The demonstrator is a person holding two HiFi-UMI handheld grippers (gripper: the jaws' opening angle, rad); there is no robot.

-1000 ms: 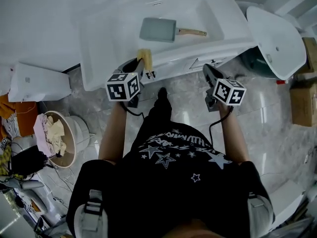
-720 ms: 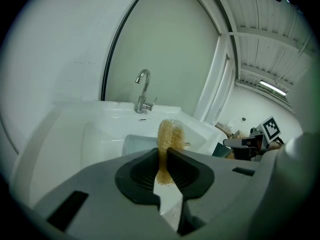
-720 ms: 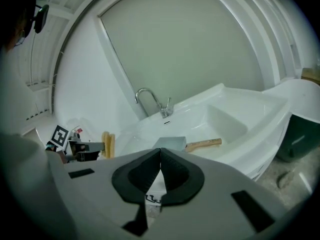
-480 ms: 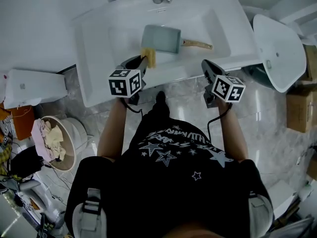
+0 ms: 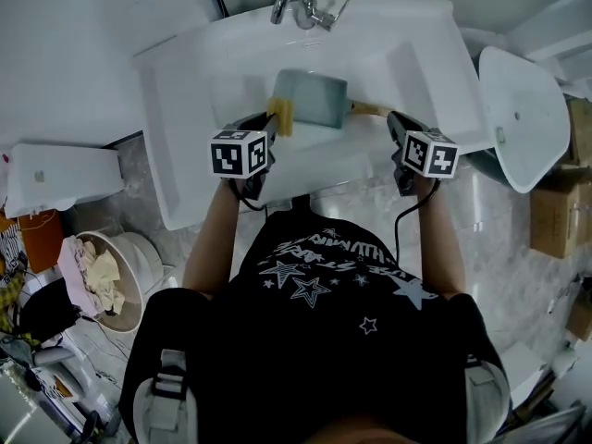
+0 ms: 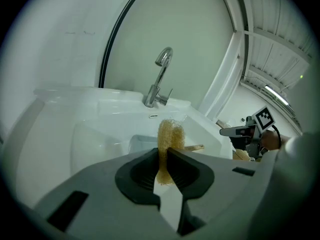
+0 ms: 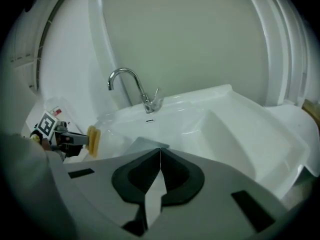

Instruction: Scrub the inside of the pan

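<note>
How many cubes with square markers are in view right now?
2. The left cube is beside the yellow sponge; the right cube is near the handle of the pan. None looks hidden.

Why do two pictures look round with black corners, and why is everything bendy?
Left gripper view: a wide-angle lens leaves dark corners and bows the wall lines behind the faucet. Right gripper view: same round bending, the sink rim curves. Head view: fills the frame, bends less; the pan looks sharp.
</note>
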